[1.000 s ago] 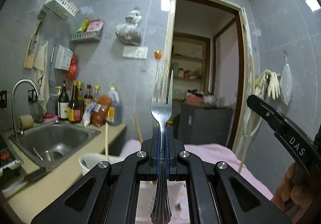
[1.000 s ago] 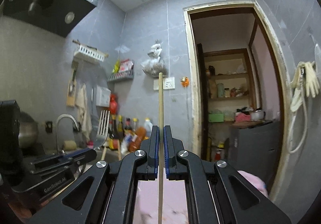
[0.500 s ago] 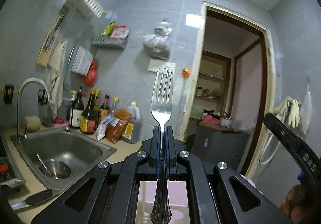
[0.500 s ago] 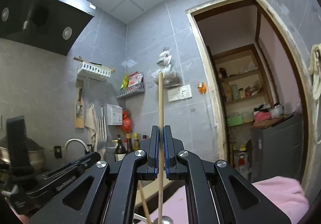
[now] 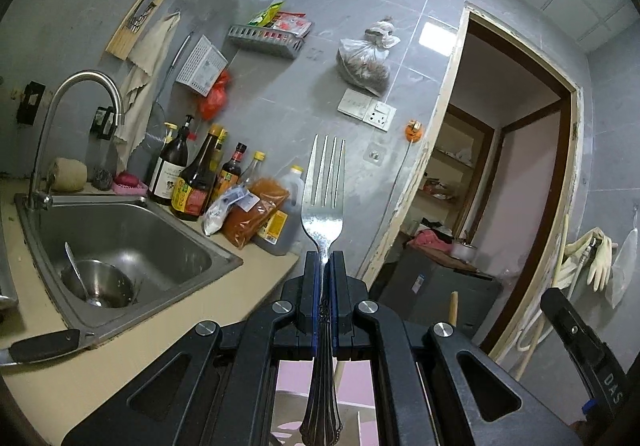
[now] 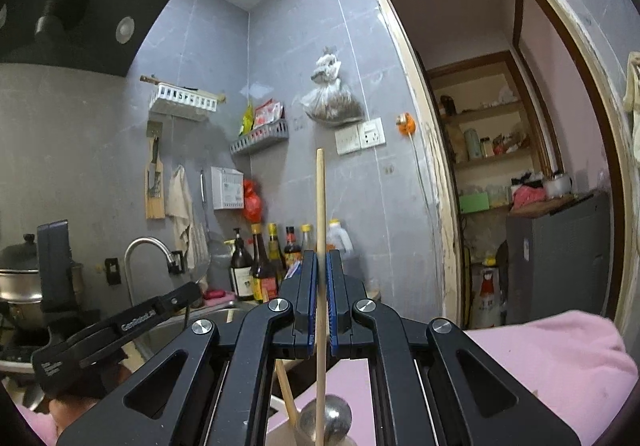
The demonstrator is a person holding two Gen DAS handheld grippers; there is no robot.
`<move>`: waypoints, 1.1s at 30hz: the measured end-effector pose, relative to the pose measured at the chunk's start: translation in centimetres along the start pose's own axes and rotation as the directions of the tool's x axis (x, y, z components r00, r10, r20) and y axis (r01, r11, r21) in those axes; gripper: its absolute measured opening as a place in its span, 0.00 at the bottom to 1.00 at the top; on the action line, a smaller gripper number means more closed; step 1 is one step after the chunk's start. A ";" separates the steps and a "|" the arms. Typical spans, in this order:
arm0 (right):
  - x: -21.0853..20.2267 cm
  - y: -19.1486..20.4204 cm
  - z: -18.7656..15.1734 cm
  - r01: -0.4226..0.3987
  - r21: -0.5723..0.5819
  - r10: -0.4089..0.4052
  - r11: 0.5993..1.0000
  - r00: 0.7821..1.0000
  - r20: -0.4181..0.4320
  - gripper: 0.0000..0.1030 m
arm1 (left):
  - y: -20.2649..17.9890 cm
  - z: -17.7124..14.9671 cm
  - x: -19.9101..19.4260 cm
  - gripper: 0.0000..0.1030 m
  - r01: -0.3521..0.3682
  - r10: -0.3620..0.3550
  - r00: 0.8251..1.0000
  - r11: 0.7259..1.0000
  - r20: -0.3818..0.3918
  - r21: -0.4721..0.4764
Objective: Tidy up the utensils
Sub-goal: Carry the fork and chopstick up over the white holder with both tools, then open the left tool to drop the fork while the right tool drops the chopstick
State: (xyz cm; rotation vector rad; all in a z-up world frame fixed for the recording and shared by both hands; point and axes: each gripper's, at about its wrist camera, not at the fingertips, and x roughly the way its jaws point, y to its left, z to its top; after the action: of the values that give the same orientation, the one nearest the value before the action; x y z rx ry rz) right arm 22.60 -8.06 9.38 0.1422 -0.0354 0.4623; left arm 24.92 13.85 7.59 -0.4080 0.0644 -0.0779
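So on the far left of the left wrist view there's a steel sink (image 5: pixel 168 242) with a bowl (image 5: pixel 98 284) and a spoon (image 5: pixel 76 266) sitting inside it, and a curved faucet (image 5: pixel 72 86) over the back edge. Right next to the sink on the beige counter (image 5: pixel 132 358) is a cluster of sauce bottles (image 5: pixel 196 182) against the grey tiled wall. Dead center, the left gripper (image 5: pixel 325 286) has its fingers pressed tight on the neck of a metal fork (image 5: pixel 323 206), tines pointing up and away, handle running back toward the camera. Off to the right is an open doorway (image 5: pixel 516 166) and rubber gloves (image 5: pixel 598 258) hanging on the wall. In the right wrist view, the range hood (image 6: pixel 72 6) is upper left, and the same bottles sit behind the tool. The right gripper (image 6: pixel 320 286) is pinching a wooden chopstick (image 6: pixel 320 206) that sticks straight up, with its lower end passing in front of a shiny ladle bowl (image 6: pixel 326 422) at the bottom. A second chopstick (image 6: pixel 286 390) leans just left of it, and a pink cloth (image 6: pixel 552 358) fills the lower right.
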 end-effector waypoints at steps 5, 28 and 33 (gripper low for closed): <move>0.0 -0.1 -1.1 -0.009 0.013 0.010 1.000 1.000 -0.020 0.03 | -0.8 -1.3 -0.4 0.02 -0.031 0.030 0.999 0.999 0.028 0.037; -1.0 -1.1 -3.5 -0.023 -0.019 0.018 1.000 0.976 -0.218 0.05 | -3.1 -5.0 -2.5 0.02 -0.025 0.037 0.997 0.986 -0.074 0.163; -1.5 -1.3 -3.6 -0.025 -0.012 0.022 1.000 0.974 -0.225 0.06 | -3.4 -5.0 -3.3 0.04 0.005 0.012 0.995 0.985 -0.100 0.171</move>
State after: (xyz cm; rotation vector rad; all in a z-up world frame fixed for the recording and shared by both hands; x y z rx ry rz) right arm 21.83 -9.35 5.55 0.0741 0.1824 0.4995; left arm 21.07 9.02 4.52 -0.2319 0.1565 -0.0994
